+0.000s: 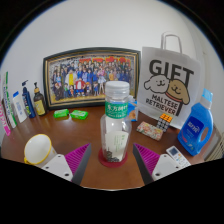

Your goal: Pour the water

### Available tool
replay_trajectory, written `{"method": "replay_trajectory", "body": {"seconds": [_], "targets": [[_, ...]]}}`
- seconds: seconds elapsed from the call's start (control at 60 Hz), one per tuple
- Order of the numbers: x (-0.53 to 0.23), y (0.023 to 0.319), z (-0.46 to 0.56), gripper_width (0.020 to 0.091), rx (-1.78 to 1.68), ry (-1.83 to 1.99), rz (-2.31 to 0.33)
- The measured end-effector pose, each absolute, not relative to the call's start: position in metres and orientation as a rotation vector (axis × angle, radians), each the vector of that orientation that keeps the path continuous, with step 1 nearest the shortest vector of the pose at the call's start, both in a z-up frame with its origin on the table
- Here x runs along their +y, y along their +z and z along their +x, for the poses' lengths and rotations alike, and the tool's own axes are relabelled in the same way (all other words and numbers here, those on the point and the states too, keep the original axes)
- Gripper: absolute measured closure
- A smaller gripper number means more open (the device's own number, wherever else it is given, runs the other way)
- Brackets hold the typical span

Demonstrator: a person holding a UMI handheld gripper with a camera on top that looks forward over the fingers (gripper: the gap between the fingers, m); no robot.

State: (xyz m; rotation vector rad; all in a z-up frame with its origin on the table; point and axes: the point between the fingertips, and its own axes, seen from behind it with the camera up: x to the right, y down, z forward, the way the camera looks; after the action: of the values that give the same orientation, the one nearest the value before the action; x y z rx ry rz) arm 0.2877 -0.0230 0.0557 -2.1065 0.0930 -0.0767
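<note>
The clear water bottle (117, 125) stands upright, dead ahead between the released gripper (112, 160) fingers, gaps either side.

One clear water bottle (117, 125) is standing in the middle, one framed group photo (90, 76) is leaning far behind it, one white gift bag (171, 88) is sitting far right, one blue detergent bottle (198, 124) near right, two green packets (70, 115) (small ones) lying left.

Brown wooden table (95, 172) (cluttered) against a plain white wall (90, 25).
</note>
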Motion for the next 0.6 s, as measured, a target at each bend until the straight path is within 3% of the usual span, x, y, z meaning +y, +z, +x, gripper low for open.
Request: {"method": "replay_trajectory", "body": {"seconds": [0.6], "targets": [[-0.257, 0.173, 0.187, 0.0246, 0.101, -0.140, -2.190]]}}
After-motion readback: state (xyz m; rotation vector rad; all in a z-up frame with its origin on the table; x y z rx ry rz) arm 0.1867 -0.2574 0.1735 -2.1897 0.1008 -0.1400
